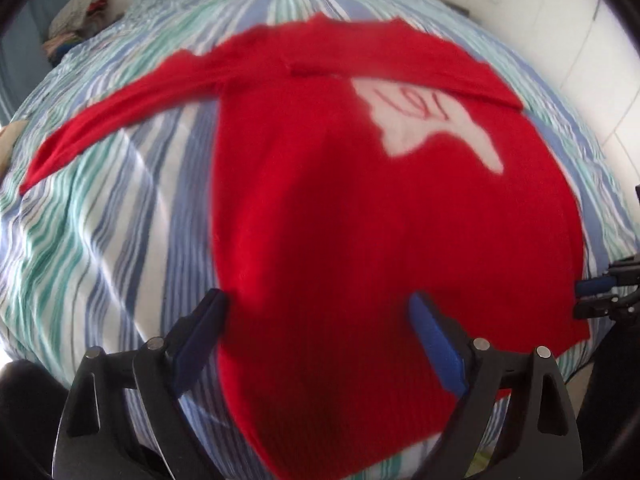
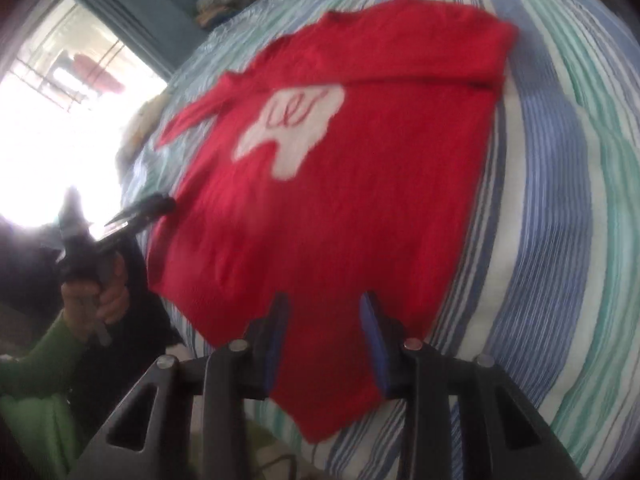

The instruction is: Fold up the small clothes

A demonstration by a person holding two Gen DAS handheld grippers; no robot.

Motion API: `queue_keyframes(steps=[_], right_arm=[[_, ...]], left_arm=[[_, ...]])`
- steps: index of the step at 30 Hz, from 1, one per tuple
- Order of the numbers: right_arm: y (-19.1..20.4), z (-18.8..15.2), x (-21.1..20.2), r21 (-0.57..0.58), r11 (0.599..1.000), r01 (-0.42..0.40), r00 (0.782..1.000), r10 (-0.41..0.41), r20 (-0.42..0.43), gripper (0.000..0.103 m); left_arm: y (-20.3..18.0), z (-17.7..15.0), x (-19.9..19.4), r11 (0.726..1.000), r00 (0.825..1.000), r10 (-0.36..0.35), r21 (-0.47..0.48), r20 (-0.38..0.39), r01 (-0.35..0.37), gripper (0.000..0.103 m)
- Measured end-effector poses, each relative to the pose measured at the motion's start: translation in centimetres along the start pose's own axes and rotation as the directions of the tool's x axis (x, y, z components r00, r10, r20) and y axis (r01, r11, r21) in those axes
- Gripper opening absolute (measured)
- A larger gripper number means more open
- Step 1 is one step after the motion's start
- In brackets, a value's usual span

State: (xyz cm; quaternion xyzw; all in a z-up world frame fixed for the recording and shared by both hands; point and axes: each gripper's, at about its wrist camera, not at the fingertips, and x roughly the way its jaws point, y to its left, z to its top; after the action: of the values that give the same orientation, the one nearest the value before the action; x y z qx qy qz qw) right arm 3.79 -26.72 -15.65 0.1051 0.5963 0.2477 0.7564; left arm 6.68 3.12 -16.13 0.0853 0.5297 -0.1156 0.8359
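Observation:
A small red knit sweater [image 1: 320, 200] with a white patch [image 1: 424, 120] lies flat on the striped bed; it also shows in the right wrist view [image 2: 340, 184]. Its right sleeve is folded across the chest, and its left sleeve [image 1: 120, 116] stretches out to the left. My left gripper [image 1: 320, 304] is open, its fingers spread over the sweater's near hem. My right gripper [image 2: 324, 304] is open over the hem's right part, and shows at the right edge of the left wrist view [image 1: 600, 296]. The left gripper shows in the right wrist view [image 2: 152, 208].
The bed has a blue, green and white striped cover [image 1: 100, 240]. A pile of clothes [image 1: 80, 16] lies at the bed's far corner. A bright window [image 2: 60, 100] is to the left. White wall [image 1: 580, 40] runs along the right side.

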Motion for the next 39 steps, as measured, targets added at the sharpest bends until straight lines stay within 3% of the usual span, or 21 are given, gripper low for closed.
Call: queue_keyframes(steps=[2, 5, 9, 12, 14, 16, 17, 20, 22, 24, 27, 29, 31, 32, 33, 34, 36, 37, 39], right_arm=[[-0.2, -3.6, 2.2, 0.013, 0.997, 0.073, 0.99, -0.071, -0.124, 0.037], [0.4, -6.2, 1.5, 0.051, 0.994, 0.093, 0.987, -0.085, -0.134, 0.038], [1.8, -6.6, -1.9, 0.117, 0.987, 0.108, 0.99, -0.118, 0.081, 0.049], [2.6, -6.2, -3.6, 0.18, 0.979, 0.094, 0.953, -0.141, 0.268, 0.053], [3.4, -5.3, -3.8, 0.186, 0.978, 0.091, 0.932, -0.15, 0.331, 0.053], [4.1, -4.6, -3.2, 0.165, 0.983, 0.076, 0.922, -0.133, 0.364, 0.053], [4.5, -4.3, -2.8, 0.152, 0.986, 0.071, 0.922, -0.123, 0.368, 0.053], [4.7, -4.4, -1.9, 0.122, 0.99, 0.075, 0.932, -0.114, 0.345, 0.053], [4.8, -4.9, -1.5, 0.122, 0.989, 0.083, 0.936, -0.119, 0.33, 0.053], [4.8, -5.2, -1.2, 0.125, 0.987, 0.096, 0.938, -0.132, 0.319, 0.053], [5.0, -5.3, -0.8, 0.118, 0.987, 0.109, 0.939, -0.142, 0.314, 0.053], [5.2, -5.3, -0.6, 0.114, 0.987, 0.114, 0.941, -0.144, 0.306, 0.053], [5.5, -5.2, -0.2, 0.112, 0.987, 0.112, 0.944, -0.141, 0.297, 0.053], [5.7, -5.2, 0.0, 0.109, 0.988, 0.112, 0.946, -0.139, 0.293, 0.053], [5.9, -5.1, 0.2, 0.104, 0.988, 0.111, 0.948, -0.137, 0.288, 0.053], [6.1, -5.0, 0.3, 0.096, 0.989, 0.109, 0.949, -0.132, 0.286, 0.053], [6.7, -5.0, 0.4, 0.077, 0.991, 0.106, 0.949, -0.124, 0.29, 0.053], [6.9, -5.0, 0.4, 0.065, 0.992, 0.104, 0.948, -0.119, 0.294, 0.053], [7.4, -5.0, 0.4, 0.042, 0.994, 0.103, 0.946, -0.111, 0.304, 0.053]], left_arm=[[-1.6, -0.4, -0.2, 0.995, 0.997, 0.065, 0.075, 0.029, -0.067, 0.093], [-1.3, 0.1, -0.8, 0.999, 1.0, 0.012, 0.042, 0.029, -0.013, 0.093], [1.5, 1.2, -2.5, 0.995, 0.997, -0.037, -0.092, 0.066, 0.043, 0.093], [5.8, 3.1, -4.0, 0.98, 0.993, -0.013, -0.195, 0.12, 0.036, 0.093], [10.4, 4.4, -4.6, 0.953, 0.991, 0.004, -0.302, 0.136, 0.038, 0.094], [16.0, 5.3, -4.6, 0.896, 0.988, 0.004, -0.44, 0.153, 0.064, 0.097], [19.1, 5.5, -4.2, 0.853, 0.988, 0.019, -0.518, 0.151, 0.063, 0.097], [27.9, 4.6, -2.1, 0.675, 0.988, 0.086, -0.737, 0.126, 0.036, 0.097], [32.2, 3.9, -0.5, 0.584, 0.99, 0.121, -0.812, 0.073, -0.011, 0.097], [34.9, 3.8, 1.1, 0.533, 0.99, 0.14, -0.844, 0.026, -0.054, 0.097], [36.4, 4.2, 2.2, 0.494, 0.987, 0.154, -0.868, 0.035, -0.046, 0.096], [36.7, 5.0, 2.6, 0.501, 0.98, 0.19, -0.864, 0.052, -0.051, 0.092], [36.8, 5.7, 3.0, 0.542, 0.975, 0.216, -0.837, 0.051, -0.077, 0.056], [37.1, 5.9, 3.1, 0.557, 0.973, 0.227, -0.825, 0.04, -0.096, 0.044], [37.2, 5.9, 2.8, 0.566, 0.972, 0.232, -0.818, 0.04, -0.102, 0.018], [37.4, 5.8, 2.3, 0.57, 0.972, 0.228, -0.817, 0.053, -0.089, 0.005], [37.9, 6.1, 0.5, 0.582, 0.969, 0.226, -0.812, 0.104, -0.049, 0.004], [37.6, 6.6, -0.7, 0.602, 0.963, 0.24, -0.797, 0.123, -0.048, 0.004], [36.0, 8.7, -3.4, 0.669, 0.946, 0.28, -0.74, 0.162, -0.071, 0.004]])
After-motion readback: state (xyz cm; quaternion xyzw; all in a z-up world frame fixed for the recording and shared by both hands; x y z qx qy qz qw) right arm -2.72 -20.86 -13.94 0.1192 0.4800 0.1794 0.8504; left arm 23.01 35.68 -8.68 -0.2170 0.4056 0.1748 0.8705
